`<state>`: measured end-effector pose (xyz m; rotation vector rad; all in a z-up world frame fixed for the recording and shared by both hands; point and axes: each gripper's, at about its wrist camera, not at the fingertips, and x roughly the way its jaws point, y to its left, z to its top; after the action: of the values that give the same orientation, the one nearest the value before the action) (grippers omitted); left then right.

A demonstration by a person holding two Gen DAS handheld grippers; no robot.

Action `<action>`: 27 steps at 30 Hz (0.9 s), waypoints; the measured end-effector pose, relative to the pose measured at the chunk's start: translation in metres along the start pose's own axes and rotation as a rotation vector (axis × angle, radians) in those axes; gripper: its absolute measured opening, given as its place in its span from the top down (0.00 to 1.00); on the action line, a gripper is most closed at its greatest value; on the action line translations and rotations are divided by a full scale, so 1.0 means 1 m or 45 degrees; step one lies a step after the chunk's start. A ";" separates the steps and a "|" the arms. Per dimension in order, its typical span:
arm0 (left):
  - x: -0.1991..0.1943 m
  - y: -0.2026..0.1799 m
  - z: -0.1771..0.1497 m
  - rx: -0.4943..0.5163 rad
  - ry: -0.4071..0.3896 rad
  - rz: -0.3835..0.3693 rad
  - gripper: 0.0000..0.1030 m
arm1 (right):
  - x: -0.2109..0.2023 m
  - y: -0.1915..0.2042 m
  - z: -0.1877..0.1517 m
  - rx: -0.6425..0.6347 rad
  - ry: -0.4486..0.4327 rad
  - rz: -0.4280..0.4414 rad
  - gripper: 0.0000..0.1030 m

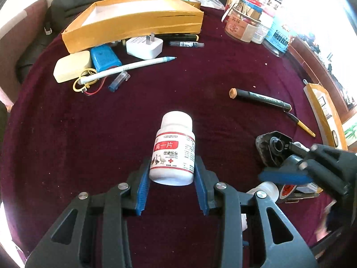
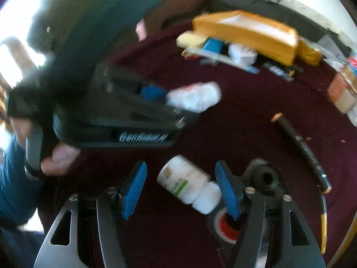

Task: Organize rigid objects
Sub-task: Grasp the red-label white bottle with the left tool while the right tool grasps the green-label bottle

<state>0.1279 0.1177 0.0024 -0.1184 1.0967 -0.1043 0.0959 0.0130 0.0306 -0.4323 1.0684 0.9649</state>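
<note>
The white pill bottle [image 1: 173,148] with the red-banded label is held between the blue pads [image 1: 142,189] of the left gripper [image 1: 171,189], gripped low on its body, cap pointing away and clear of the maroon-covered bench [image 1: 67,145]. It is judged light, stiff and smooth plastic, so a squeeze across the labelled mid-body is preferred over the rounded cap, where slipping is likelier. The left gripper is pitched steeply down over the bench. A second white bottle [image 2: 189,185] with a green label lies on its side between the parted pads of the right gripper [image 2: 180,189], not yet squeezed; blur makes contact hard to judge. The right gripper is likewise angled down. The yellow cardboard tray [image 1: 133,22] sits at the far edge, a black marker [image 1: 261,98] off to the right.
</note>
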 end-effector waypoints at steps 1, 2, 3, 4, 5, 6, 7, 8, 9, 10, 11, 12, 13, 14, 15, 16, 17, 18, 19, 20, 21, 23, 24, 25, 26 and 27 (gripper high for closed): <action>0.000 0.000 0.000 -0.005 0.001 -0.004 0.67 | 0.004 0.006 -0.004 -0.025 0.020 0.001 0.43; 0.000 0.001 0.001 -0.008 0.002 -0.007 0.67 | 0.006 0.011 -0.007 -0.046 0.034 -0.008 0.44; 0.000 0.001 0.001 -0.010 0.003 -0.008 0.67 | 0.009 0.018 -0.012 -0.072 0.057 -0.031 0.47; 0.001 0.001 0.002 -0.010 0.003 -0.008 0.67 | 0.012 0.024 -0.017 -0.085 0.067 -0.081 0.59; 0.001 0.001 0.002 -0.009 0.003 -0.003 0.67 | 0.012 0.026 -0.019 -0.077 0.051 -0.107 0.65; 0.001 0.000 0.002 -0.002 0.001 0.005 0.67 | 0.010 0.026 -0.021 -0.040 0.037 -0.109 0.69; 0.001 -0.001 0.002 0.002 -0.001 0.010 0.67 | 0.008 0.025 -0.022 -0.011 0.026 -0.117 0.71; 0.001 -0.002 0.001 0.008 -0.004 0.017 0.67 | 0.005 0.022 -0.026 0.020 0.008 -0.117 0.71; 0.001 -0.002 0.001 0.011 -0.007 0.021 0.67 | 0.003 0.019 -0.030 0.059 -0.022 -0.109 0.71; 0.001 -0.003 0.001 0.009 -0.012 0.022 0.67 | 0.001 0.017 -0.034 0.098 -0.045 -0.103 0.71; 0.001 -0.002 0.000 0.009 -0.015 0.022 0.67 | -0.002 0.014 -0.039 0.137 -0.069 -0.104 0.71; 0.001 -0.003 0.000 0.013 -0.018 0.024 0.67 | -0.005 0.013 -0.046 0.176 -0.108 -0.107 0.71; 0.001 -0.003 0.000 0.009 -0.023 0.023 0.67 | -0.011 0.012 -0.052 0.209 -0.155 -0.105 0.71; 0.001 -0.003 0.000 0.009 -0.027 0.022 0.67 | -0.017 0.011 -0.060 0.246 -0.225 -0.093 0.71; 0.001 -0.004 0.000 0.013 -0.032 0.019 0.67 | -0.023 0.010 -0.067 0.261 -0.294 -0.084 0.71; 0.000 -0.006 -0.001 0.017 -0.037 0.019 0.67 | -0.026 0.009 -0.069 0.267 -0.342 -0.082 0.71; 0.000 -0.007 -0.002 0.018 -0.042 0.020 0.67 | -0.031 0.008 -0.073 0.285 -0.400 -0.078 0.71; -0.001 -0.009 -0.002 0.024 -0.048 0.022 0.68 | -0.033 0.007 -0.069 0.307 -0.440 -0.072 0.71; -0.002 -0.013 -0.004 0.035 -0.060 0.031 0.68 | -0.036 0.005 -0.070 0.321 -0.465 -0.063 0.71; -0.003 -0.016 -0.004 0.039 -0.073 0.040 0.68 | -0.040 0.002 -0.072 0.339 -0.497 -0.057 0.71; -0.006 -0.018 -0.005 0.044 -0.089 0.042 0.68 | -0.045 -0.002 -0.074 0.359 -0.531 -0.059 0.71; -0.015 -0.025 -0.008 0.057 -0.133 0.021 0.68 | -0.053 -0.007 -0.073 0.380 -0.578 -0.075 0.71; -0.020 -0.029 -0.009 0.067 -0.162 0.009 0.68 | -0.057 -0.010 -0.074 0.397 -0.602 -0.076 0.71; -0.024 -0.032 -0.010 0.075 -0.185 0.005 0.68 | -0.060 -0.012 -0.075 0.417 -0.622 -0.077 0.71; -0.027 -0.034 -0.011 0.081 -0.204 0.004 0.68 | -0.062 -0.015 -0.076 0.433 -0.641 -0.089 0.71; -0.031 -0.037 -0.012 0.089 -0.227 0.002 0.68 | -0.066 -0.017 -0.077 0.447 -0.662 -0.114 0.71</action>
<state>0.1020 0.0853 0.0293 -0.0631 0.9145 -0.1279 0.0592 -0.0807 0.0519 0.0632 0.7132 0.7336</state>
